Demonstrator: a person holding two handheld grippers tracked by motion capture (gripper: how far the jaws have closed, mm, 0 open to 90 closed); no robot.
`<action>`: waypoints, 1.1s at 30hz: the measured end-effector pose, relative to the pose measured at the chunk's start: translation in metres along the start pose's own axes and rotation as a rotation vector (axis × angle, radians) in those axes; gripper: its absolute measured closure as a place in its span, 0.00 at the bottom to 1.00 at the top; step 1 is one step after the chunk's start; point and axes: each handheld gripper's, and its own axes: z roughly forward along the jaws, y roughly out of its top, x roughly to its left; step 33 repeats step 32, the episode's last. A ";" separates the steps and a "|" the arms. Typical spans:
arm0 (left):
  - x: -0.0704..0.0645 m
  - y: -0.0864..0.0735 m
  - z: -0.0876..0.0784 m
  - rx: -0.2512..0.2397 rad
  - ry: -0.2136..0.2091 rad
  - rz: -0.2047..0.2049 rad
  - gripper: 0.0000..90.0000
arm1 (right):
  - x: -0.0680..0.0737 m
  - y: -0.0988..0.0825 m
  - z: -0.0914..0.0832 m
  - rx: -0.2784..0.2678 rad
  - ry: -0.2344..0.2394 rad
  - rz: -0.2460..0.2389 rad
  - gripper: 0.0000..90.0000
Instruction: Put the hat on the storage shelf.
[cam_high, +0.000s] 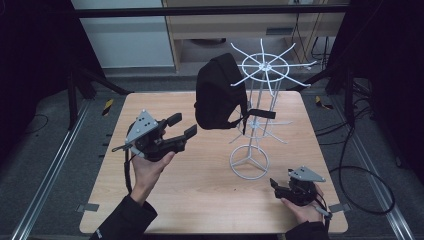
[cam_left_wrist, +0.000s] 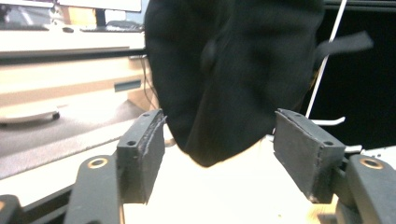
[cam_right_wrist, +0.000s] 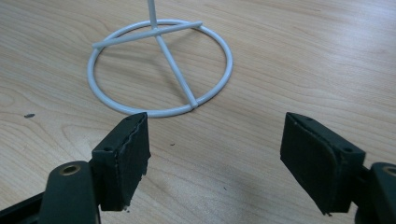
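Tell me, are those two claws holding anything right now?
Nothing is held. The left gripper is open beside the hanging black cap; the right gripper is open too.

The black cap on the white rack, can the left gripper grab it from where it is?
Probably yes. The left gripper is open and points at the black cap hanging on the rack, with nothing between them.

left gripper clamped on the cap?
No. In the left gripper view the left gripper stands open, its pads apart from the black cap, which hangs on the white rack.
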 end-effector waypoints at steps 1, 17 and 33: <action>0.002 -0.005 -0.003 0.010 0.006 -0.008 0.36 | 0.000 0.000 0.000 -0.001 -0.001 -0.002 0.26; 0.034 -0.090 -0.050 0.172 0.164 -0.071 0.28 | -0.003 -0.002 0.002 0.000 -0.023 0.014 0.20; 0.077 -0.164 -0.087 0.351 0.400 -0.099 0.21 | -0.011 -0.004 0.003 -0.003 -0.063 0.053 0.13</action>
